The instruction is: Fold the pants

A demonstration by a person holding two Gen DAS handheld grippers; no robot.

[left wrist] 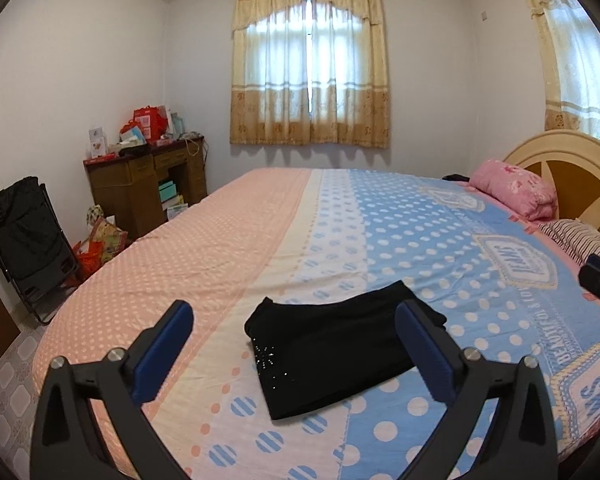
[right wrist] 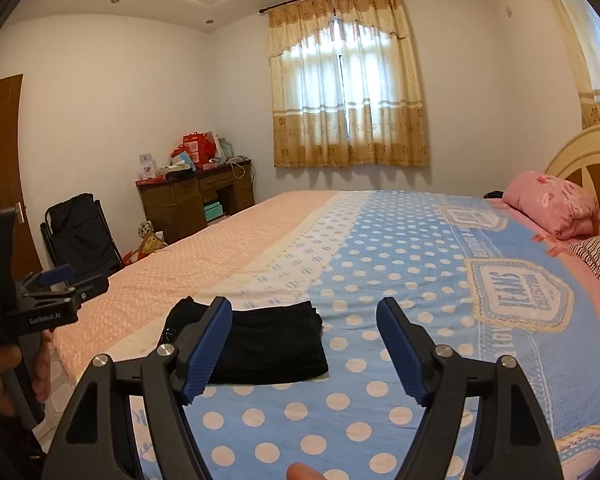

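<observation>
Bedroom walls in white, gold curtains drawn over the window, and a wide bed dressed in a polka-dot cover, peach on one side and blue on the other. And right on that cover, where the pale middle strip meets the blue, sit the pants: black, folded into a compact, roughly rectangular bundle, lying flat, with a scatter of tiny glinting studs near the corner closest to the left wrist camera. Edges look tidy; one upper corner bulges a little.

Left gripper hangs above the bundle, jaws spread wide, nothing pinched between the blue pads, clear of the cloth. Right gripper is parted too, empty, poised over blue dotted cover just beside the pants; its left finger blocks part of the bundle in that view.

From the right wrist camera, the left tool shows at the far left edge, held by a hand that is mostly cut off. A fingertip pokes in at the bottom edge.

How many layers the fold has cannot be made out, the black fabric swallows the detail. A pink pillow rests by the headboard, a wooden desk stands cluttered in the corner.
</observation>
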